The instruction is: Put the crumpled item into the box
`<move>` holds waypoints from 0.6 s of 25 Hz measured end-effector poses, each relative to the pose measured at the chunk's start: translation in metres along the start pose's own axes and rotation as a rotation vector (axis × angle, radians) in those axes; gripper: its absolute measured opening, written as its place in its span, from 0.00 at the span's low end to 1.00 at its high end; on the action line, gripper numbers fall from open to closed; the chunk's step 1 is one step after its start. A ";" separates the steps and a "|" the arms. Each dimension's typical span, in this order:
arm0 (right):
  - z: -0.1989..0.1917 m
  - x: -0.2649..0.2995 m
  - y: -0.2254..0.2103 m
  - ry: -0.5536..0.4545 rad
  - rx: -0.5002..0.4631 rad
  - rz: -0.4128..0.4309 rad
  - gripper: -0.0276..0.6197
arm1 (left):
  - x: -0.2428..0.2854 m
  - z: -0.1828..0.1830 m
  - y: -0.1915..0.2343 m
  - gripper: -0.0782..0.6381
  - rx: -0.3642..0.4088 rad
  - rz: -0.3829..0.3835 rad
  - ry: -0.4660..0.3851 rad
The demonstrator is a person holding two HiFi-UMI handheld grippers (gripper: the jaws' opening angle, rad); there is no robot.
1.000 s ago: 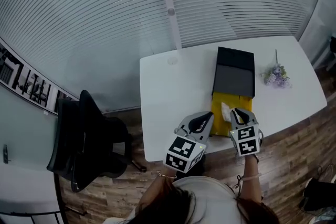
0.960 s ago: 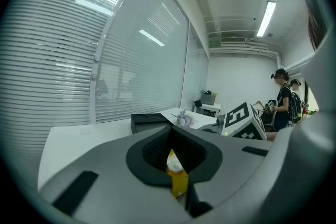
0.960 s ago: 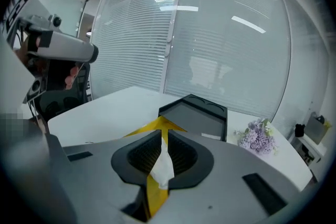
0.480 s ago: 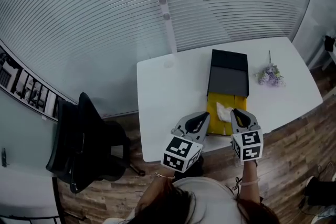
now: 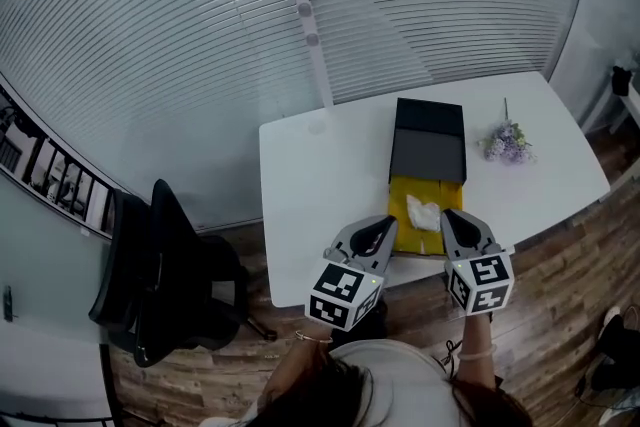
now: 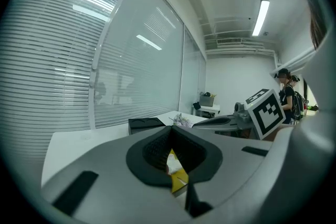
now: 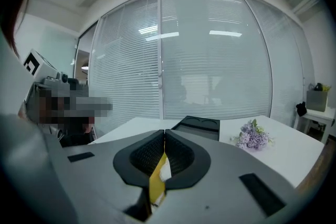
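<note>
A white crumpled paper (image 5: 423, 212) lies inside the open yellow box (image 5: 403, 191), which sits near the table's front edge. The box's black lid (image 5: 428, 143) lies just behind it. My left gripper (image 5: 385, 227) hovers at the box's near left corner, shut and empty. At the near right corner my right gripper (image 5: 450, 215) is also shut with nothing in it. In the left gripper view the jaws (image 6: 169, 131) meet, and a sliver of the yellow box (image 6: 177, 178) shows below them. The right gripper (image 7: 165, 134) view shows the same box (image 7: 156, 181) and paper (image 7: 165, 171).
The white table (image 5: 320, 185) carries a small purple flower sprig (image 5: 503, 143) at the right, beside the lid. A black office chair (image 5: 165, 265) stands on the wooden floor to the left. Glass walls with blinds run behind the table.
The right gripper has drawn back a little from the paper toward the person. The paper stays in the yellow box. The left gripper has hardly moved.
</note>
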State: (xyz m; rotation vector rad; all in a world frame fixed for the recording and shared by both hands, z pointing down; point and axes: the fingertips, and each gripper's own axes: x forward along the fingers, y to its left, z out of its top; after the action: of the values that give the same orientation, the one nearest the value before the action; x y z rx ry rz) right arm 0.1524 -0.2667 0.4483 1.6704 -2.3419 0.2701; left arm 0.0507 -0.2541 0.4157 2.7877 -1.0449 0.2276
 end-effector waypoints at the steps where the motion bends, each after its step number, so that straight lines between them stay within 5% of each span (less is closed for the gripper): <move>1: 0.001 -0.004 0.000 -0.004 -0.003 -0.002 0.09 | -0.001 0.000 -0.002 0.13 0.000 0.000 -0.001; 15: 0.013 -0.053 0.011 -0.100 0.043 0.039 0.09 | -0.019 0.001 -0.038 0.13 0.009 -0.011 -0.014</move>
State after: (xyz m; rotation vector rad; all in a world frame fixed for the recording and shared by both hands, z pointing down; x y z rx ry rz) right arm 0.1572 -0.2195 0.4193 1.6964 -2.4606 0.2517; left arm 0.0617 -0.2142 0.4078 2.8061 -1.0336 0.2119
